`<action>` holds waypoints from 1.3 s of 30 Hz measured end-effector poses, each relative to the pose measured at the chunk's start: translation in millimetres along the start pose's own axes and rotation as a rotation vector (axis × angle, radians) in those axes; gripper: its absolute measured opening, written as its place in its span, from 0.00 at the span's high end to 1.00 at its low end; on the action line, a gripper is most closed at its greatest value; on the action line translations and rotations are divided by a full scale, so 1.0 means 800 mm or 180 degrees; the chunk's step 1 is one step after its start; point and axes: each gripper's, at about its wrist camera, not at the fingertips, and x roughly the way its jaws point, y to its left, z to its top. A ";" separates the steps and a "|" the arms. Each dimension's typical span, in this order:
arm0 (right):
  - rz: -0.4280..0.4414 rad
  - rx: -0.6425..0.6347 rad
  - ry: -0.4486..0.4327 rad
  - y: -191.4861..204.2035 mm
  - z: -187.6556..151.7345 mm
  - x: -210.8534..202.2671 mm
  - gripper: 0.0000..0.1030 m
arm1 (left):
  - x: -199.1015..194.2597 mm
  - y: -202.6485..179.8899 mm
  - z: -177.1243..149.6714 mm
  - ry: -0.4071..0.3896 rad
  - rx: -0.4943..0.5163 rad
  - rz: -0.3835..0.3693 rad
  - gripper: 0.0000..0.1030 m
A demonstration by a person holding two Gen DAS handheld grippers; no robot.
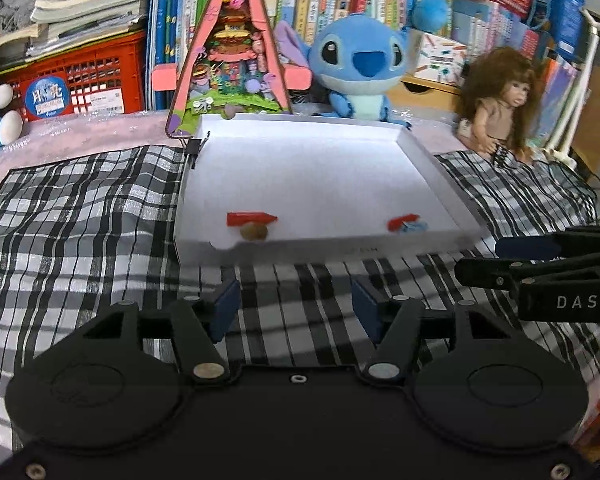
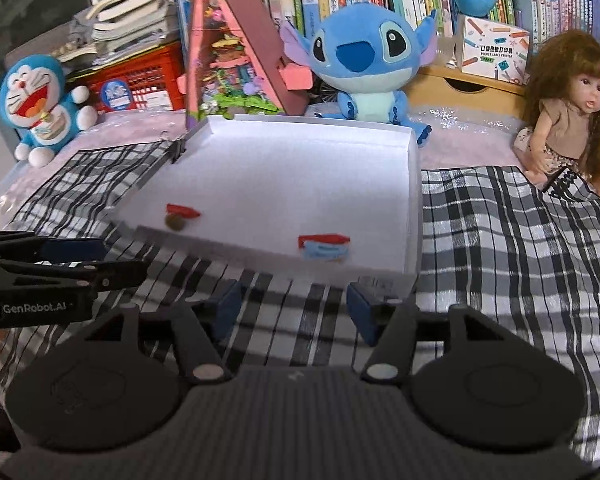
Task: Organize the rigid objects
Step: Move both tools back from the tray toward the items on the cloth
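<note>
A white shallow box lies on a plaid cloth. Inside, near its front wall, lie a red piece with a small brown round piece below it, and to the right a second red piece on a light blue piece. My left gripper is open and empty over the cloth, short of the box. My right gripper is open and empty, also short of the box. Each gripper shows side-on in the other's view: the right one, the left one.
Behind the box stand a pink triangular toy house, a blue Stitch plush and a doll. A Doraemon plush, a red crate and shelves of books fill the back. A black binder clip grips the box's left wall.
</note>
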 end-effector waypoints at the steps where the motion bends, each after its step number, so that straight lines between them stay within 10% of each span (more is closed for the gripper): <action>1: 0.0010 -0.0007 -0.0018 0.001 -0.005 -0.006 0.29 | -0.005 -0.003 -0.006 -0.0021 0.0027 0.0005 0.41; 39: -0.0105 -0.0263 -0.0184 0.009 -0.126 -0.052 0.21 | -0.063 -0.003 -0.133 -0.0140 0.0048 0.0101 0.35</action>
